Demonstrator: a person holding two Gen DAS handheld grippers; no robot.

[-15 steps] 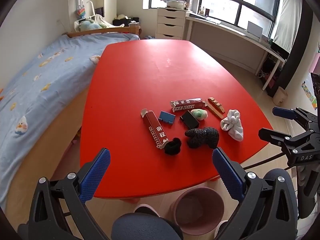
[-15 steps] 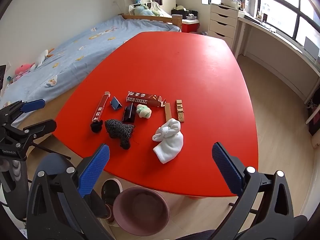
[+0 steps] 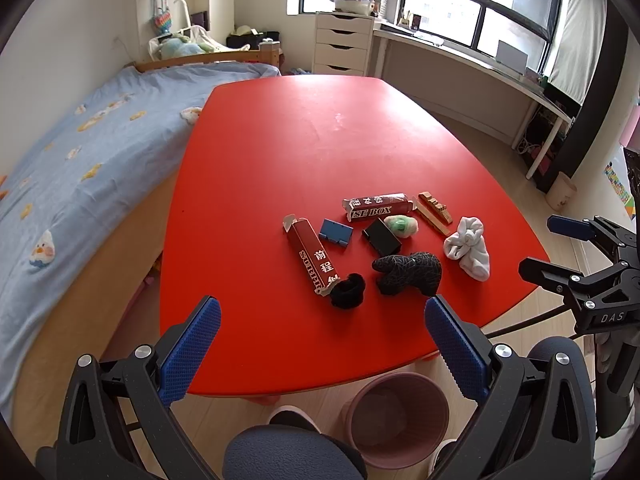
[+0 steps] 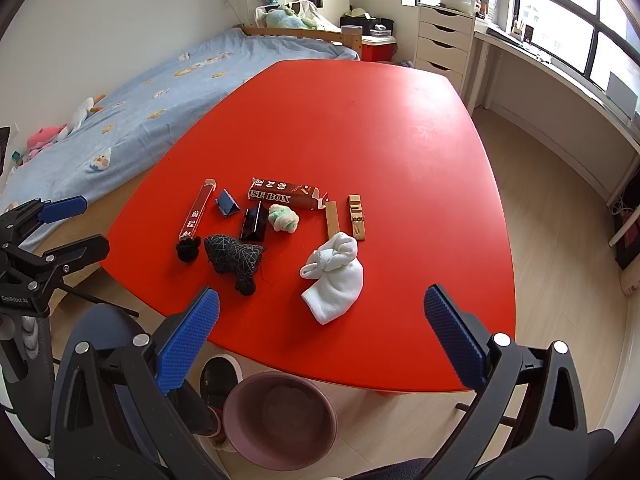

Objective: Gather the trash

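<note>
The left gripper [image 3: 322,344] hangs above the near edge of the red desk [image 3: 304,152] with its blue pads spread wide and nothing between them; the right gripper [image 4: 320,340] is likewise wide open and empty, held over the same near edge further right.

Ahead of the left gripper and slightly right lies a long red carton [image 3: 312,258], its long axis running away from the gripper and a little leftward, its opened flap at the far end; a black ball of fabric [image 3: 348,290] touches its near end. Right of that ball sits a black patterned sock [image 3: 408,272]; beyond it a small black box [image 3: 381,237], a blue card holder [image 3: 337,233] and a green-and-white wad [image 3: 401,226]. A second red carton [image 3: 376,206], printed "SE BOX", lies crosswise at the far side of the group, its long axis left to right, with its torn-open end pointing right in the right wrist view.

Straight ahead of the right gripper lies a bundled white sock [image 4: 334,276], its rounded toe pointing toward the gripper; just past it two wooden pieces [image 4: 344,218] lie side by side, long axes running away from the gripper.

Below the desk edge, on the floor between the grippers, stands a pink bin [image 3: 394,420], open mouth up.
</note>
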